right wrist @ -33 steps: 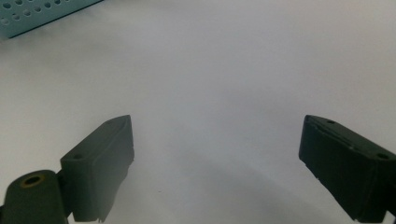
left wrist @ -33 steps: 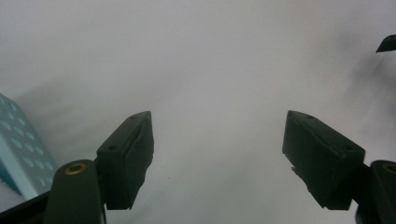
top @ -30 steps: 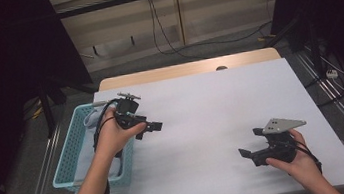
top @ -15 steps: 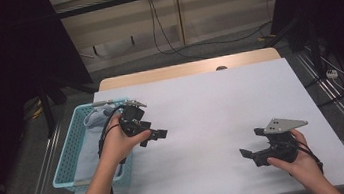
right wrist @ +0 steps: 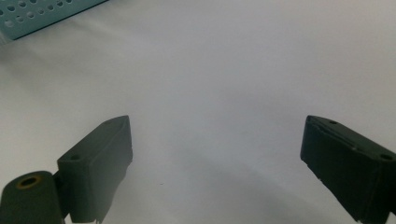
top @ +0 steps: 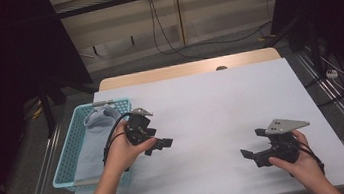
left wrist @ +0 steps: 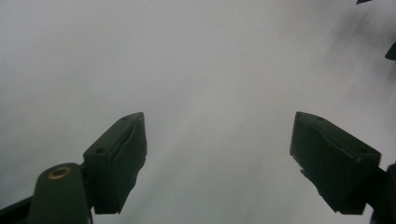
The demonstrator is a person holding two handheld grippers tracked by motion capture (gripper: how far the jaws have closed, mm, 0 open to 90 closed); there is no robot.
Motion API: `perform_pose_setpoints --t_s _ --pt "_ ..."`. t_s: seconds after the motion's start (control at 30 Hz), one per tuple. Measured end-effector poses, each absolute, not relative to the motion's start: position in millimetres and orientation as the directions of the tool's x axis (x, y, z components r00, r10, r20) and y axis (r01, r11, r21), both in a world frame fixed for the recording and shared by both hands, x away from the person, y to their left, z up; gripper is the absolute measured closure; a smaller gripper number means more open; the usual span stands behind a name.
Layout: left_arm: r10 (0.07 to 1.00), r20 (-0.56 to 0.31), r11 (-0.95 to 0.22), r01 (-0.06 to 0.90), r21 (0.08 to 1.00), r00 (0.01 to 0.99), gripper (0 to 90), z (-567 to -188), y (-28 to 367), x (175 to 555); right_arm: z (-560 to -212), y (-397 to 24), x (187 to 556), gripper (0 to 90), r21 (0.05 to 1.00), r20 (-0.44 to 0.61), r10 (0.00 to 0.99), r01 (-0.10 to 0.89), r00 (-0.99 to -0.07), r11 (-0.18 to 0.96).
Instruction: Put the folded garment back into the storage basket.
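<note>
My left gripper (top: 160,145) hovers low over the white table (top: 211,102), just right of the teal basket (top: 73,145). Its jaws have just been opening and stand wide apart, with nothing between them in the left gripper view (left wrist: 219,121). My right gripper (top: 252,146) rests near the table's front right, pointing left. It is open too, and bare white tabletop lies between its fingers (right wrist: 217,123). A grey cloth (top: 95,124) lies inside the basket.
The basket sits at the table's left edge, and its perforated wall (right wrist: 42,14) shows in the top left of the right gripper view. A wooden strip (top: 181,69) runs along the far edge. Cables lie on the floor beyond.
My left hand has moved away from the basket, toward the near edge and a little right, sinking closer to the tabletop. The right hand has stayed put.
</note>
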State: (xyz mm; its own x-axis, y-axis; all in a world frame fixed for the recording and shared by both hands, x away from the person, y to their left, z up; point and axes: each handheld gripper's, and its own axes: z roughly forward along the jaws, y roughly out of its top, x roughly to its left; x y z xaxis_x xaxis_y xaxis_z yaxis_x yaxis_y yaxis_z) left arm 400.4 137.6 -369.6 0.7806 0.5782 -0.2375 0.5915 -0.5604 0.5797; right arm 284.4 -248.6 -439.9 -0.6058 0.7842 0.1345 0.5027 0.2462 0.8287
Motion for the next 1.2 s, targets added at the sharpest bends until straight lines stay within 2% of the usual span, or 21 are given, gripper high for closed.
perform_pose_setpoints --t_s 1.2 --pt "0.51 -0.248 -0.57 0.539 0.62 0.824 14.6 -397 150 371 -440 -258 274 7.8 0.826 0.142 0.799 0.515 -0.585 0.23"
